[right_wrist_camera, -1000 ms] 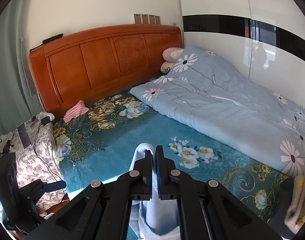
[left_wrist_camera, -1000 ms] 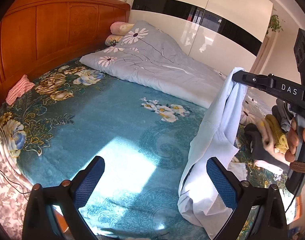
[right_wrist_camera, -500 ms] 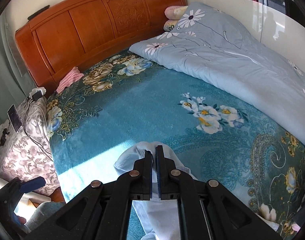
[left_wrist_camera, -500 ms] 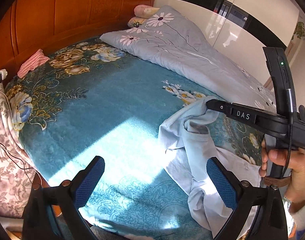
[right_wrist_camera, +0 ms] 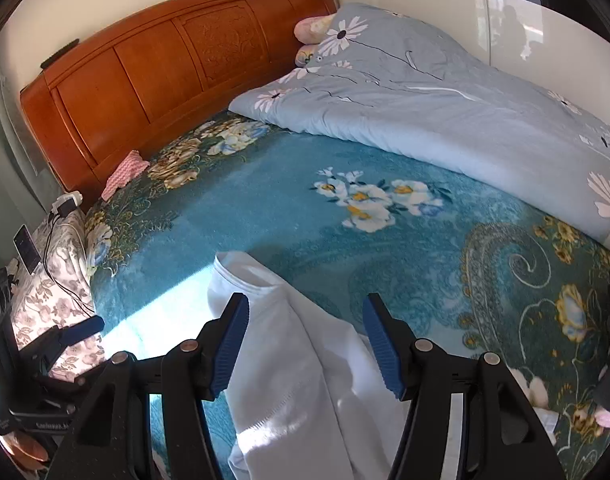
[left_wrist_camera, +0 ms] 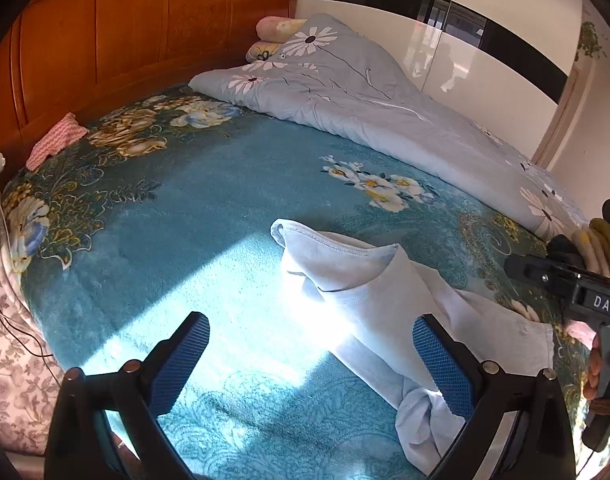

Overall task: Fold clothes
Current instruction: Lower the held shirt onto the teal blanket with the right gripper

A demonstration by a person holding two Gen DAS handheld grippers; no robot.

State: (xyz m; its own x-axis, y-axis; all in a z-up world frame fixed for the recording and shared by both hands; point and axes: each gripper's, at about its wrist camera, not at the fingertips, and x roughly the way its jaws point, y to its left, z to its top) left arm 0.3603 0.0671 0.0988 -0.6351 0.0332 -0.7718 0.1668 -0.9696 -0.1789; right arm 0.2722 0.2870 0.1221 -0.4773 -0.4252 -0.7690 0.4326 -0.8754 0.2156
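A pale blue garment (left_wrist_camera: pixel 365 292) lies crumpled on the teal flowered blanket (left_wrist_camera: pixel 185 220), its hem toward the headboard and one end knotted up near the bed's front edge. My left gripper (left_wrist_camera: pixel 309 324) stands open low over it, nothing pressed between the blue pads. In the right wrist view the same garment (right_wrist_camera: pixel 297 364) lies under my right gripper (right_wrist_camera: pixel 305 304). Its jaws are opening and the cloth runs between the pads without being pinched. A hand (left_wrist_camera: pixel 605 368) holds the right gripper at the right edge of the left wrist view.
A folded grey-blue daisy duvet (left_wrist_camera: pixel 385 112) fills the far side of the bed against the white wardrobe. The wooden headboard (right_wrist_camera: pixel 165 64) stands behind, with a pink checked cloth (left_wrist_camera: pixel 57 140) by it. Stacked clothes (left_wrist_camera: pixel 597 240) sit at the right edge; a phone and cables (right_wrist_camera: pixel 25 240) lie left.
The right gripper came down with the hanging garment, laid it on the blanket and opened, letting it go. Both grippers sank closer to the bed.
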